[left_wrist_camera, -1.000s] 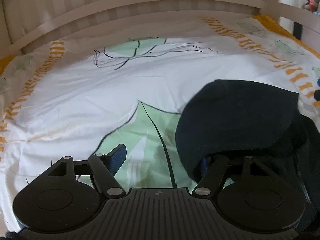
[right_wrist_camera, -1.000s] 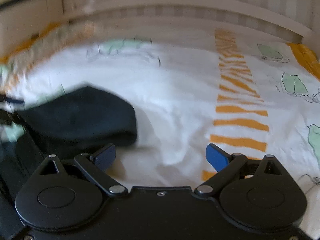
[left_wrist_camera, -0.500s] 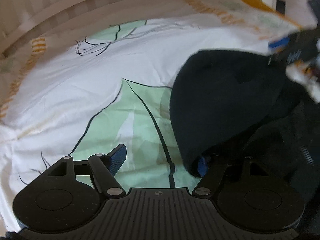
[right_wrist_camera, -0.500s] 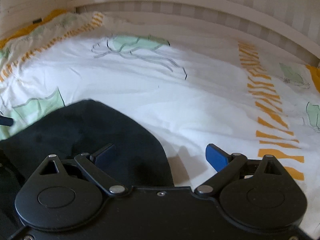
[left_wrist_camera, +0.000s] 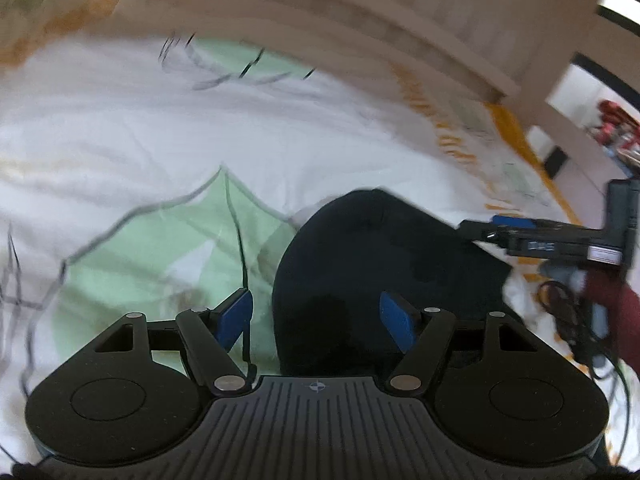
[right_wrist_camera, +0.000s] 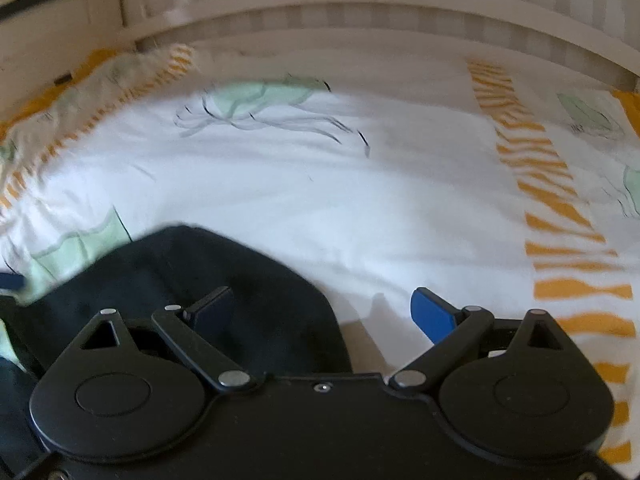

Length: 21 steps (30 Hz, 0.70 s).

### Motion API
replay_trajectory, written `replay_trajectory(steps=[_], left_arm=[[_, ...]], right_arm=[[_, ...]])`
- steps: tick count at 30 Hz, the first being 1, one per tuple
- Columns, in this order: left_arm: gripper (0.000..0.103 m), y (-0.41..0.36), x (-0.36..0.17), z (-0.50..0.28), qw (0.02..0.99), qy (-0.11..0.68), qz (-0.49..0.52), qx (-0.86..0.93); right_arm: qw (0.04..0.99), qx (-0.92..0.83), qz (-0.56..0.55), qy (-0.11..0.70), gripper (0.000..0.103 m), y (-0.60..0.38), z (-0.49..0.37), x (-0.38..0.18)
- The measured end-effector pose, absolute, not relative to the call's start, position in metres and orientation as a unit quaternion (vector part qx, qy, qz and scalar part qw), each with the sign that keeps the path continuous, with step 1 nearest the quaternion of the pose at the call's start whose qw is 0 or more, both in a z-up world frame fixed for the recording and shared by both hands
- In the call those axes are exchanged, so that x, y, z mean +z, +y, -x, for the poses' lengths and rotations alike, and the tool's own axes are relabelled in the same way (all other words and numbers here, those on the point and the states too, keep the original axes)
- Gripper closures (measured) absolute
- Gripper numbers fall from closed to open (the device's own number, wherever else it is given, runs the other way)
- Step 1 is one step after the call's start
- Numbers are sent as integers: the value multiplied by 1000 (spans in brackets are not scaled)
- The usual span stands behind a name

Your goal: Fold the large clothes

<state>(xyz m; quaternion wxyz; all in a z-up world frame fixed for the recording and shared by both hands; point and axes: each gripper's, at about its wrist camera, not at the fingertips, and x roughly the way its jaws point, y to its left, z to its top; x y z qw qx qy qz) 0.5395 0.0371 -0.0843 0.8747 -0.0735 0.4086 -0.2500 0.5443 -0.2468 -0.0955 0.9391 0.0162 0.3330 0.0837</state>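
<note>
A dark navy garment (left_wrist_camera: pixel 380 256) lies bunched on the white bedsheet (left_wrist_camera: pixel 200 132) printed with green leaves. My left gripper (left_wrist_camera: pixel 316 318) hovers over its left edge. It is open, one blue pad over the sheet and the other in front of the cloth, neither pressing. In the left wrist view my right gripper (left_wrist_camera: pixel 492 228) reaches in from the right over the garment's far side, held by a hand in a maroon sleeve (left_wrist_camera: pixel 608 296). In the right wrist view the right gripper (right_wrist_camera: pixel 322 310) stands open above the garment (right_wrist_camera: pixel 200 268), whose right edge lies between the fingers.
A white slatted bed rail (right_wrist_camera: pixel 360 12) runs along the far side. Orange striped bands (right_wrist_camera: pixel 560 208) cross the sheet at the right. Black cables (left_wrist_camera: pixel 576 320) hang near the sleeve. Bare sheet lies beyond the garment.
The left gripper has rolled and shifted, and its right finger has come out from under the cloth edge. The right gripper has moved left until the garment's edge is between its fingers.
</note>
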Motion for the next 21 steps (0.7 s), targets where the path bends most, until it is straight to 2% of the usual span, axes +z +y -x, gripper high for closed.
replay_trajectory(steps=[3, 5, 7, 8, 9, 10, 14, 17, 20, 21], left_arm=[[35, 31, -103, -553, 864, 438, 92, -233], [47, 28, -112, -558, 857, 446, 104, -234], [84, 25, -115, -558, 863, 436, 100, -235], [87, 21, -114, -557, 868, 428, 88, -236], [89, 17, -111, -555, 874, 418, 70, -236], [91, 11, -107, -552, 885, 401, 41, -234], [92, -10, -83, -535, 923, 298, -31, -239], [91, -25, -88, -544, 924, 304, -58, -224], [76, -32, -108, -558, 913, 356, -86, -180], [71, -30, -113, -561, 910, 368, -79, -172]], right_arm=[[934, 86, 4, 346, 7, -237, -556, -100], [925, 91, 6, 368, 15, -235, -563, -108], [919, 93, 13, 384, 45, -232, -569, -117], [918, 96, 13, 386, 52, -231, -568, -120], [919, 101, 7, 382, 64, -232, -565, -121], [922, 102, 2, 373, 83, -232, -561, -121], [946, 77, -9, 314, 90, -244, -545, -108], [948, 36, -29, 314, 91, -259, -545, -114], [933, 38, -35, 355, 87, -263, -549, -131], [935, 39, -32, 350, 78, -264, -547, -132]])
